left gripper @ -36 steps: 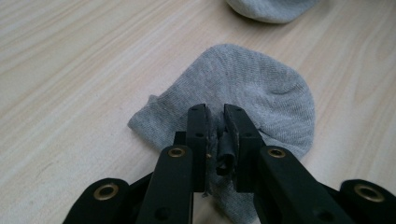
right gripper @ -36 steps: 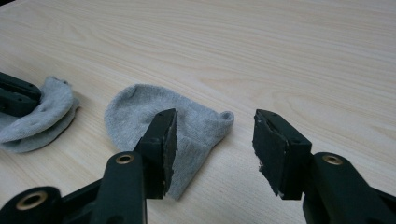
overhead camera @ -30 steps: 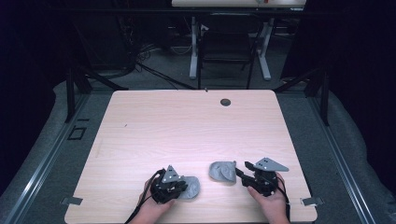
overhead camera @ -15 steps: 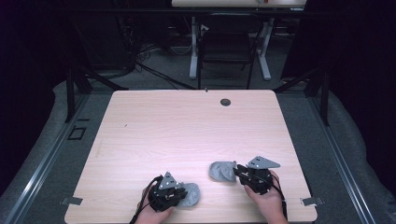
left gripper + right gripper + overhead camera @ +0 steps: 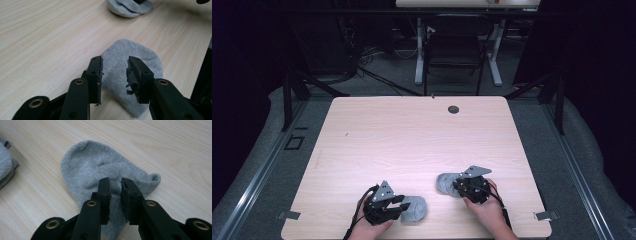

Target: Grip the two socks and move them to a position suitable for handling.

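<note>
Two grey socks lie near the front edge of the wooden table point(image 5: 412, 135). The left sock point(image 5: 416, 210) point(image 5: 120, 52) lies flat under my left gripper point(image 5: 404, 202) point(image 5: 115, 63). Its jaws have just been opening and now stand apart over the fabric without pressing it. The right sock point(image 5: 444, 183) point(image 5: 85, 162) is bunched, and my right gripper point(image 5: 457, 186) point(image 5: 115, 182) has closed its jaws and pinches a fold of its fabric. The right sock point(image 5: 128, 7) also appears far off in the left gripper view. The left sock point(image 5: 5, 162) shows at the left edge of the right gripper view.
A dark round hole point(image 5: 453, 109) sits near the table's far edge. Beyond the table stand a chair point(image 5: 454, 55) and white desk legs point(image 5: 418, 55). Metal brackets point(image 5: 546, 216) stick out at the front corners. A hand holds each gripper at the front edge.
My left gripper's jaws have opened and let go of the left sock. The right gripper has moved left onto the right sock and closed on it.
</note>
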{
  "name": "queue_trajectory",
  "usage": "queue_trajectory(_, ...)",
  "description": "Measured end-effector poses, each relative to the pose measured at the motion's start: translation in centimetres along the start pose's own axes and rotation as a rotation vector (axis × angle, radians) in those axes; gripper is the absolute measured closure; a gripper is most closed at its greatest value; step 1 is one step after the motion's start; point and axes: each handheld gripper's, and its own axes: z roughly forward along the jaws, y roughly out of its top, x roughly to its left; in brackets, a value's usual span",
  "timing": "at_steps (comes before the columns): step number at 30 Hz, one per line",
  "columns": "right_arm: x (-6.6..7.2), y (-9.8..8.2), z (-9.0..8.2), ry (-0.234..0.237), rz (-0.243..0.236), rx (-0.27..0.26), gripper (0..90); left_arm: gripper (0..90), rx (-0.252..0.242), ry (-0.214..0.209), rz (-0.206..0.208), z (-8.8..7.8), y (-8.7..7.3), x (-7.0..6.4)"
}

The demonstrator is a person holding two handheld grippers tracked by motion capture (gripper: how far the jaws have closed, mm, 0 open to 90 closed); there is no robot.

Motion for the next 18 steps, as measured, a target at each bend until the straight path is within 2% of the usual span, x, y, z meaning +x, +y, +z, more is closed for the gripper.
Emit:
queue_trajectory(4,0.3,0.1,0.3,-0.002,-0.005,0.010,76.8,60.9,-0.008,0.011,-0.013,0.0,-0.1,0.2)
queue_trajectory(10,0.9,0.8,1.0,0.009,-0.011,0.015,76.8,60.3,0.000,0.019,-0.002,0.0,-0.1,0.3)
queue_trajectory(14,2.2,1.9,2.1,0.037,-0.041,0.016,76.4,60.3,0.009,0.020,0.009,0.2,-0.2,0.2)
queue_trajectory(18,3.0,2.4,2.7,0.053,-0.043,0.010,76.0,60.2,0.014,0.020,0.006,0.3,-0.3,0.1)
